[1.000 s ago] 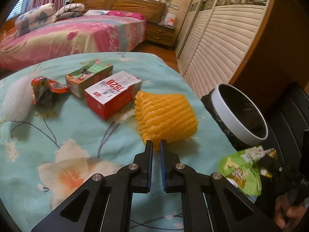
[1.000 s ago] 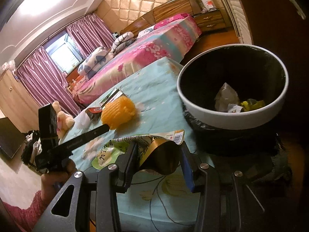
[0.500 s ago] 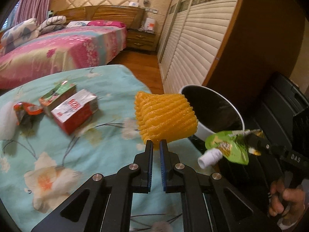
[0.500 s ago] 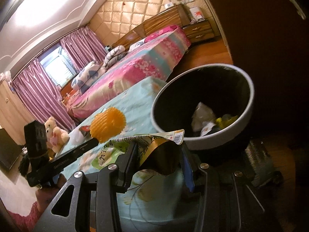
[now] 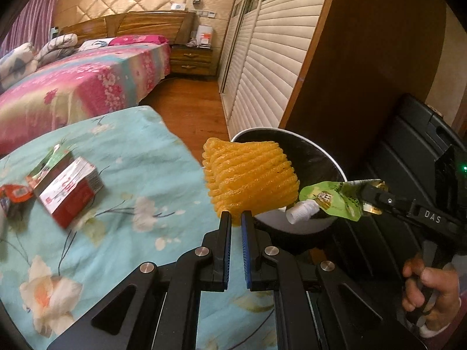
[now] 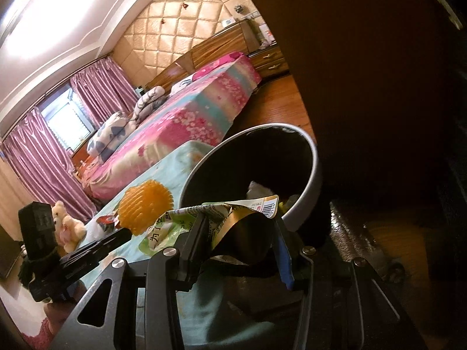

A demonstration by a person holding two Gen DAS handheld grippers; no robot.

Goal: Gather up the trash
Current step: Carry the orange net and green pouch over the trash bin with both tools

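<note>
My left gripper (image 5: 236, 218) is shut on an orange foam fruit net (image 5: 249, 179) and holds it in the air at the near rim of the white-rimmed black trash bin (image 5: 332, 160). My right gripper (image 6: 239, 224) is shut on a green spouted drink pouch (image 6: 216, 215) and holds it at the bin (image 6: 313, 169) rim. The pouch (image 5: 329, 198) and the right gripper (image 5: 376, 197) also show in the left wrist view. The net (image 6: 146, 204) and the left gripper's arm show in the right wrist view. Some trash (image 6: 258, 189) lies inside the bin.
On the teal flowered cloth (image 5: 131, 180) lie a red carton (image 5: 71, 195), a green carton (image 5: 48, 164) and a crumpled red wrapper (image 5: 13, 197). A pink bed (image 5: 73, 87), a slatted wardrobe (image 5: 268, 67) and a dark case (image 5: 408, 151) stand around.
Both grippers have moved toward the bin with their loads. The net went from the cloth up to the bin's rim; the pouch came over the rim.
</note>
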